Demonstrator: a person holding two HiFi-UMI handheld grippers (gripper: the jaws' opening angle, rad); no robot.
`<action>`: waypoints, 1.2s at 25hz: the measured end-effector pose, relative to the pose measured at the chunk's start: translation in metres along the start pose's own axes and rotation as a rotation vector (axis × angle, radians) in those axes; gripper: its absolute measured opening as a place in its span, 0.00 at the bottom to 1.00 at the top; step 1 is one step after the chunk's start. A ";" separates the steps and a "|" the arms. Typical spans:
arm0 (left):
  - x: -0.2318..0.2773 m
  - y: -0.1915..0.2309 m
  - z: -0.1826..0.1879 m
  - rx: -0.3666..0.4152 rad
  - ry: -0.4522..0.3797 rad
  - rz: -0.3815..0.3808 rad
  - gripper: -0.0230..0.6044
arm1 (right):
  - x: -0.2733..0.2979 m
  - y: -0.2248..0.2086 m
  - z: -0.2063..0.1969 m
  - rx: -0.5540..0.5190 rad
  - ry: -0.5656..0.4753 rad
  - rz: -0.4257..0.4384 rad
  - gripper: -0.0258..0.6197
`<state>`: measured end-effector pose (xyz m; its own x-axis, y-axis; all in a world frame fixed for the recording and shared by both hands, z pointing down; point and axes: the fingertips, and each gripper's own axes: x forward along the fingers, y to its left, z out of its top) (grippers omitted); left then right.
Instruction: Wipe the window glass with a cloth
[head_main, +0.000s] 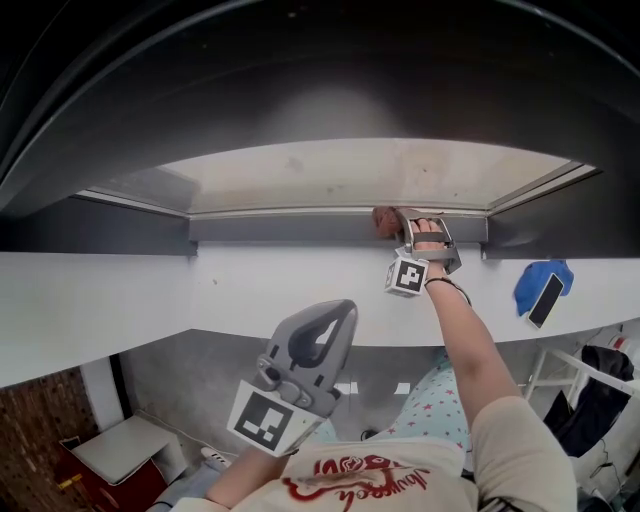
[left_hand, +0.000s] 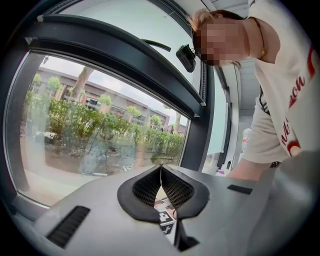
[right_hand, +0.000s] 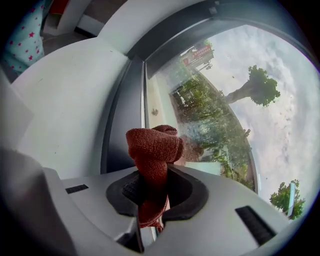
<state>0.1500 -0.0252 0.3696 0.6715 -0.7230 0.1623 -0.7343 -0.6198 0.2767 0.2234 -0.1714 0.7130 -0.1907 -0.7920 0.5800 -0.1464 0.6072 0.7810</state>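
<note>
At the lower edge of the window glass (head_main: 340, 170), close to the dark frame (head_main: 300, 228), the right gripper (head_main: 395, 225) is held out on an extended arm. Its jaws are pinched on a rust-red cloth (head_main: 382, 221). Right gripper view: the cloth (right_hand: 154, 150) is bunched into a knot-like wad that stands up out of the right gripper (right_hand: 155, 172), with a short tail hanging below the jaws. The wad is right by the pane (right_hand: 240, 115), near the corner where the frame turns, and a faint reddish reflection shows beside it. Whether it actually touches the glass cannot be told.

The left gripper (head_main: 335, 318) is held low and near the body, below the white sill (head_main: 150, 290) and well apart from the window. Left gripper view: the jaws of the left gripper (left_hand: 160, 170) are pressed together with nothing between them, and the glass (left_hand: 100, 125) shows hedges and buildings outside.

A blue item (head_main: 545, 285) with a dark flat object on it lies on the sill to the right of the extended arm.
</note>
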 end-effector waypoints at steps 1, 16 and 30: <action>-0.001 0.002 -0.001 0.000 0.003 0.003 0.07 | 0.003 0.004 -0.001 0.002 0.007 0.009 0.16; 0.000 0.006 0.027 0.016 -0.071 -0.040 0.07 | -0.065 -0.062 0.038 0.106 -0.074 -0.091 0.16; -0.028 0.011 0.084 0.086 -0.153 -0.032 0.07 | -0.289 -0.331 0.149 0.095 -0.321 -0.672 0.16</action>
<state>0.1146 -0.0372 0.2887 0.6763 -0.7366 0.0072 -0.7232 -0.6621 0.1966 0.1819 -0.1333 0.2522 -0.3023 -0.9454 -0.1218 -0.4112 0.0141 0.9115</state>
